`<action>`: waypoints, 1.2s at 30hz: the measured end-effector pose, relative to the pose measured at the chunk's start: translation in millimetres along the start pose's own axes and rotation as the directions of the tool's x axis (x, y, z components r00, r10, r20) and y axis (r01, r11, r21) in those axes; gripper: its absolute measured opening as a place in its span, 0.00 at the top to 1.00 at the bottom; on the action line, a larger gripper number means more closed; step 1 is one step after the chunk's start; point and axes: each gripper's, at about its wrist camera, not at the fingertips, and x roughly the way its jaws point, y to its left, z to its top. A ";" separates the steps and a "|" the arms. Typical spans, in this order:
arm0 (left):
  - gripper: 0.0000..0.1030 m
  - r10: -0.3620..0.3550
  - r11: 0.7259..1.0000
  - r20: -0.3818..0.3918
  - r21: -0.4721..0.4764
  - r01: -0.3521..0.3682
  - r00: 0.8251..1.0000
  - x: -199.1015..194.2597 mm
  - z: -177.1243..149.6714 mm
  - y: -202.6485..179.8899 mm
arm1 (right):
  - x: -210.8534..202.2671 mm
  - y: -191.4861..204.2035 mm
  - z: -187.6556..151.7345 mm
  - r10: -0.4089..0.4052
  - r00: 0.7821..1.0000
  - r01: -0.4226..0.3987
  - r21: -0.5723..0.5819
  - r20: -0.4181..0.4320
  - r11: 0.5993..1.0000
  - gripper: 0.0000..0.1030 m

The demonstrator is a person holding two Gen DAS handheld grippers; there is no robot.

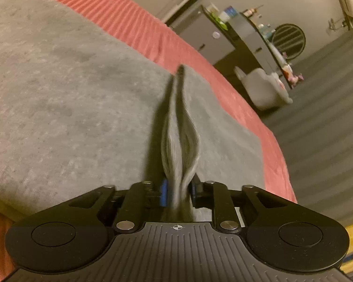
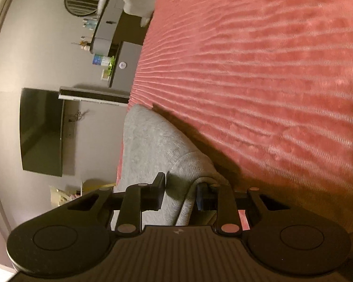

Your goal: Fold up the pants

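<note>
Grey pants (image 1: 70, 94) lie spread over a red ribbed bedspread (image 1: 134, 21). My left gripper (image 1: 178, 190) is shut on a raised fold of the pants. The layered edge stands up between its blue pads (image 1: 163, 192) and runs away from the camera. In the right wrist view, another bunched part of the grey pants (image 2: 148, 141) rises off the bedspread (image 2: 258, 70). My right gripper (image 2: 180, 195) is shut on it, and the cloth fills the gap between the jaws. The view is tilted sideways.
The bed's edge drops to a striped floor (image 1: 317, 117). Beyond it stand a white armchair (image 1: 263, 89), a dark shelf unit (image 1: 247, 35) with small items, and a round black slatted object (image 1: 288, 40). A dark screen (image 2: 42, 131) hangs on the wall.
</note>
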 end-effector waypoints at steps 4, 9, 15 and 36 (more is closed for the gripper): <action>0.51 -0.035 0.999 -0.003 -0.031 0.035 0.999 7.2 0.1 14.4 | 5.1 0.8 1.0 -0.013 1.000 0.013 -0.014 0.010 1.000 0.64; 0.28 -0.124 0.987 0.017 -0.097 0.125 0.992 19.0 12.9 16.8 | 9.5 -3.3 -2.5 0.024 1.000 -0.024 0.017 0.008 1.000 0.50; 0.28 -0.131 0.991 -0.029 0.018 0.131 0.991 39.5 21.2 2.1 | 19.2 -1.5 -10.7 0.007 1.000 -0.007 0.009 0.019 1.000 0.51; 0.85 -0.197 0.979 0.067 -0.033 0.200 0.978 13.5 45.9 6.4 | 24.7 45.2 -42.2 -0.141 0.980 0.177 -0.292 0.139 0.940 0.87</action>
